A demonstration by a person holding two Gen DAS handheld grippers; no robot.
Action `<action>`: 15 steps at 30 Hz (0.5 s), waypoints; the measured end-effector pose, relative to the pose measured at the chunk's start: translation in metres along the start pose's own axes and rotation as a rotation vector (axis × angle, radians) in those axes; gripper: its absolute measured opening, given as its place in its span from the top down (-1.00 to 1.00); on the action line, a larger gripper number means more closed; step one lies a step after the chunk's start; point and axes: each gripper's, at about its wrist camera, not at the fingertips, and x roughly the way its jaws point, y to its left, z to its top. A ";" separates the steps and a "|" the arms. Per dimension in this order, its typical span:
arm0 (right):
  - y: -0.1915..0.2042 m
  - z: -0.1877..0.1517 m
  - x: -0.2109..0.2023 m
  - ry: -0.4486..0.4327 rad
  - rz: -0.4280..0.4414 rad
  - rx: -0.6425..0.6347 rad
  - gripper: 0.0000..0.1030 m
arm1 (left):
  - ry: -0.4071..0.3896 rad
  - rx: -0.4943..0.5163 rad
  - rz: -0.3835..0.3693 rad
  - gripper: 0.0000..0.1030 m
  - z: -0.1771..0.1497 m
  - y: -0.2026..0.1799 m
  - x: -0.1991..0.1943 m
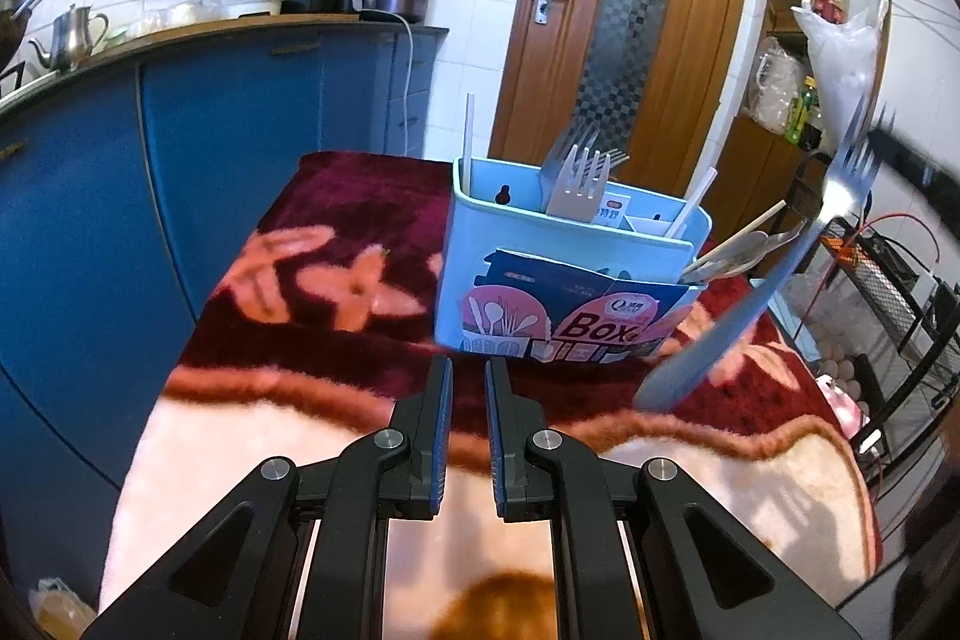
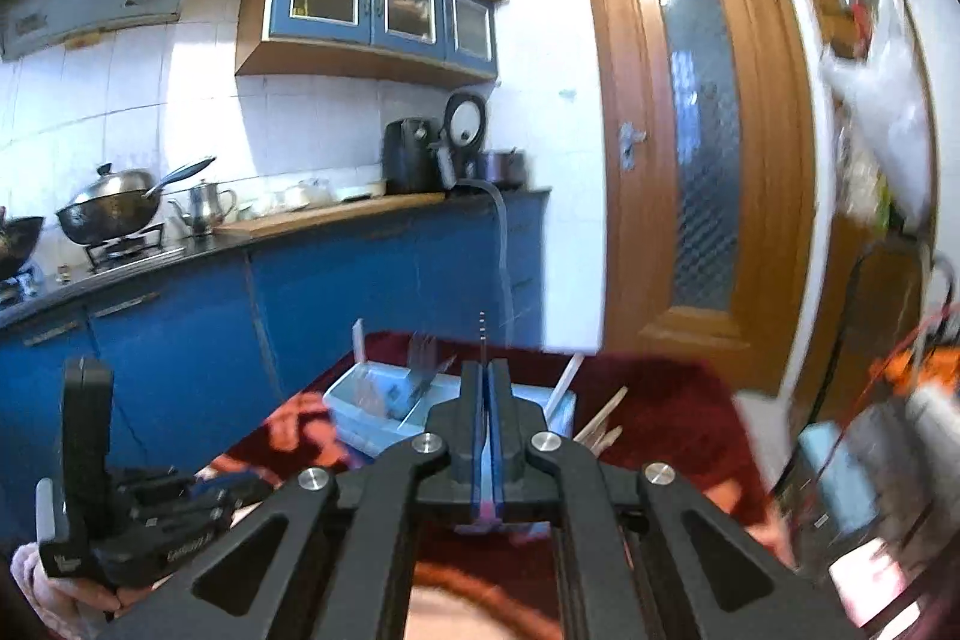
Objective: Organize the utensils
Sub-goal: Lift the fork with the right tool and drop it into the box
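Above the blanket (image 1: 252,460), the right gripper (image 2: 486,370) grasps a fork (image 1: 780,274) aloft; left gripper (image 1: 468,370) nearly shut, empty.

Readable text: one word only
"Box" is showing in dark letters on the pink label of the light-blue utensil caddy (image 1: 510,268), frame centre; smaller print there is staying unreadable.

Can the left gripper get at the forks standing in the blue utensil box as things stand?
Probably yes: the left gripper faces the utensil box across bare blanket, and the forks stick up above its rim; the blue-handled fork is off to the side.
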 end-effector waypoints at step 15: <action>-0.013 0.037 0.046 -0.009 -0.246 -0.154 0.94 | 0.013 0.004 -0.013 0.79 -0.003 -0.003 0.007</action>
